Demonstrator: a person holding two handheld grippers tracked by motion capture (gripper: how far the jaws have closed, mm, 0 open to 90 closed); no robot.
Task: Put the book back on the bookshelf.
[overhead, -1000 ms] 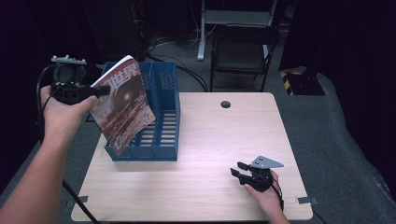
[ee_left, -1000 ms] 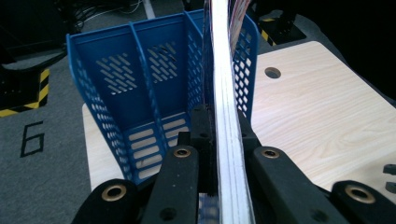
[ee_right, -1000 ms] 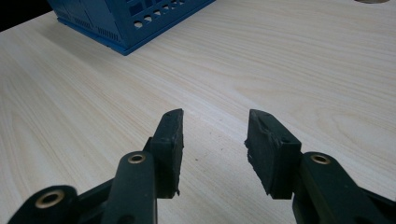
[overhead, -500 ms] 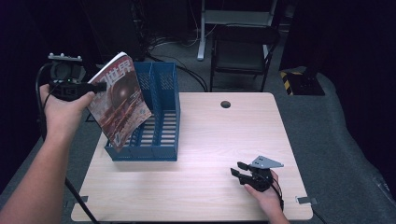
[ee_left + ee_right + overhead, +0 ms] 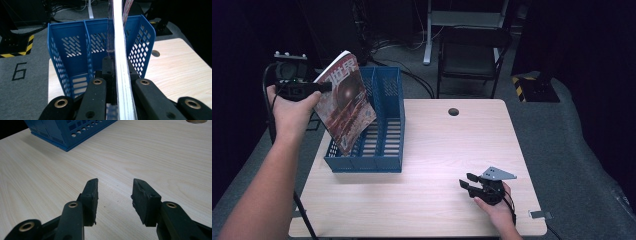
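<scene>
Table (image 5: 437, 200) carries our work: a pale wooden top with the blue file rack (image 5: 382, 125) standing at its left side, its divided compartments open to the top. Above the rack's left edge we hold the magazine (image 5: 344, 102), tilted, its lower corner dipping toward the near-left compartment but not yet seated inside. Our left gripper (image 5: 314, 87) clamps tight on the magazine's edge; in the left gripper view the pages (image 5: 122, 70) run straight up between the jaws. Our right gripper (image 5: 469, 185) rests at the near right of the table, jaws apart and empty. We judge the pickup done, with lowering and release left.
</scene>
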